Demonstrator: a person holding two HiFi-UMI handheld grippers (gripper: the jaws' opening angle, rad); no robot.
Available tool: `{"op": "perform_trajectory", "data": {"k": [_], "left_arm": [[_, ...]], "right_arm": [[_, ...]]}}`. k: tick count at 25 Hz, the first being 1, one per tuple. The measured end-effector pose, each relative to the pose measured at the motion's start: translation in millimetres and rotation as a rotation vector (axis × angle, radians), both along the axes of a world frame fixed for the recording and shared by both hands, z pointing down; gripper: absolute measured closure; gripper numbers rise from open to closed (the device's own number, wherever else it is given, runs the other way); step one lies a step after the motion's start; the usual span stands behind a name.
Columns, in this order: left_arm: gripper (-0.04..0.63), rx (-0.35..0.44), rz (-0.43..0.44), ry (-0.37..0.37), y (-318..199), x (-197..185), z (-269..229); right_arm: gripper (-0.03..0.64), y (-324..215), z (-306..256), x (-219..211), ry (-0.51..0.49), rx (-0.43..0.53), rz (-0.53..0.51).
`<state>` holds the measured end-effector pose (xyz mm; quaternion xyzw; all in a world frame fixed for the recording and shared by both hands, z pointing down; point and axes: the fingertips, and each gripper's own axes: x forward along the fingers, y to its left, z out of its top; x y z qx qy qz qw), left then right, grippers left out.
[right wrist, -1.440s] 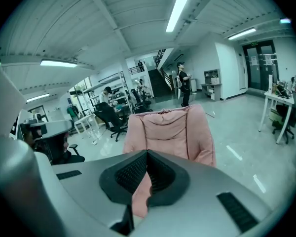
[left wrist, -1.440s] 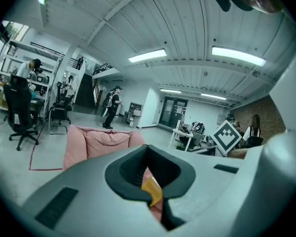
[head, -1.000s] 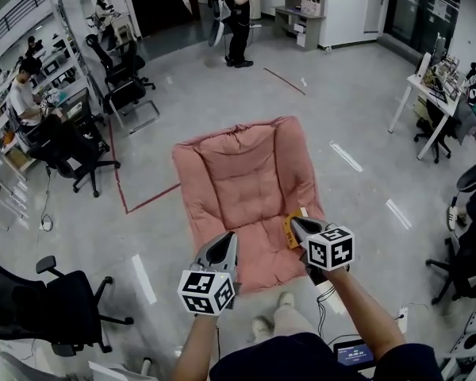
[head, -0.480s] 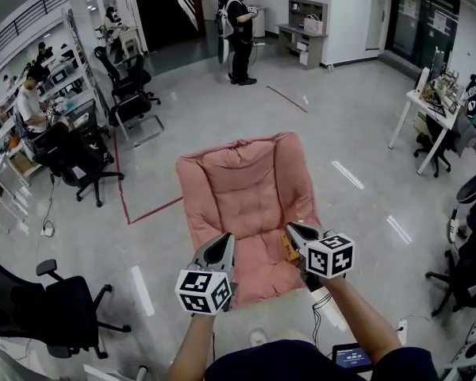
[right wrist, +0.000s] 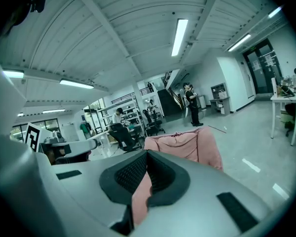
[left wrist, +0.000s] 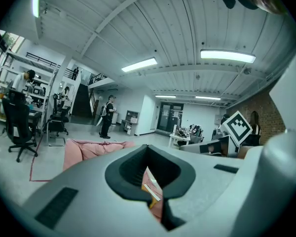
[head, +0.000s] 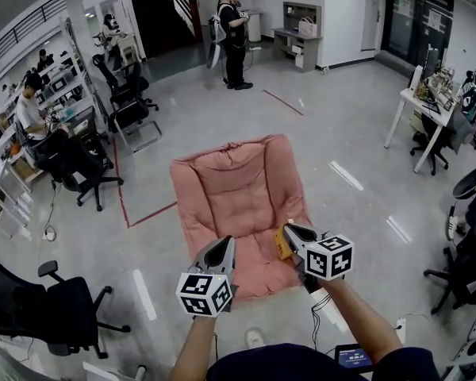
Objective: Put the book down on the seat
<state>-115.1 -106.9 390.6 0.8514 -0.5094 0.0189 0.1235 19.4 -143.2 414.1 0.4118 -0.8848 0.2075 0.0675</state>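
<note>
Book (head: pixel 282 241): at front right edge of pink lounge-chair seat (head: pixel 230 189). Right tool (head: pixel 291 229): clenched, empty, just beside Book. Left tool (head: pixel 224 243): clenched, empty, over seat's front edge. Risk: likely to slip off that edge to floor (head: pixel 357 133) if nudged by a tool.

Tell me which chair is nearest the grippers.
The pink cushioned seat, directly ahead of the left gripper and right gripper. The others are black office chairs on wheels, standing off to the sides.
</note>
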Motion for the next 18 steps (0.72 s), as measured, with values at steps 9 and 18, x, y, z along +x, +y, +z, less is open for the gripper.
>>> {"op": "perform_trajectory", "data": {"k": [9,18], "left_arm": [[0.592,0.017,-0.006,-0.004,31.1,25.5,-12.3],[0.592,0.038,-0.038,-0.006,59.4,27.0,-20.6]], "right_arm": [[0.597,33.7,-18.8,23.5,-0.011,0.033,-0.012],[0.597,64.5,-33.4,19.1,-0.016,0.080,-0.051]]}}
